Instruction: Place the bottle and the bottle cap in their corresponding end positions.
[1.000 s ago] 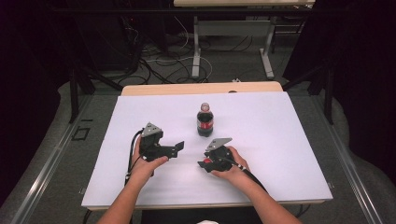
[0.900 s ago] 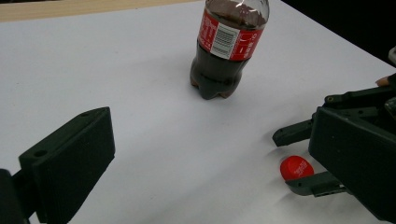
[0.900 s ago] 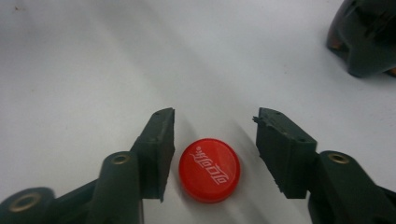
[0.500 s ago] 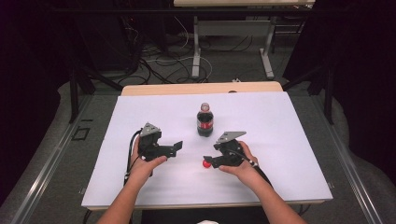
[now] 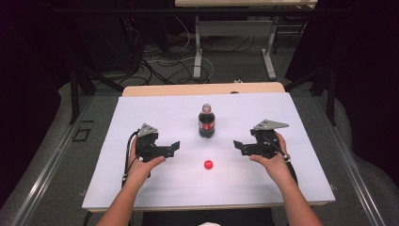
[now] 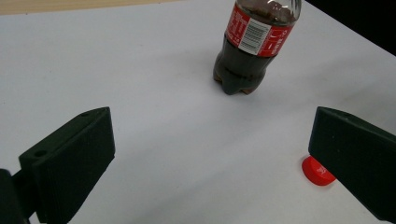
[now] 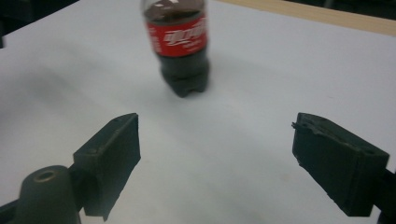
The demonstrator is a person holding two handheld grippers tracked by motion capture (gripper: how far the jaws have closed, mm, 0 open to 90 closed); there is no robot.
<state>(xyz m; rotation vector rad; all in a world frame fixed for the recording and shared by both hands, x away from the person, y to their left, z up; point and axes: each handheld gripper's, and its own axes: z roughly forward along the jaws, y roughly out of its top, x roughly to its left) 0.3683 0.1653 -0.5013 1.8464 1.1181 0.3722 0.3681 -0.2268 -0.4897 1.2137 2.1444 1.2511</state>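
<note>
Hovering low over the white worktop (image 5: 282, 188), left tongs (image 5: 175, 147) and right tongs (image 5: 238, 146) both spread wide, pinching nothing. Standing upright between them, toward the far side: 1 cola bottle (image 5: 206, 121), neck bare. Lying on the near side, well apart from the bottle: 1 red cap (image 5: 208, 165), just beside the left tongs' jaw in the left gripper view. Probably recapping next: steadying the bottle low on its body, closing squarely on the cap's rim, lifting it level. Counting 2 tongs, 1 bottle, 1 cap.
</note>
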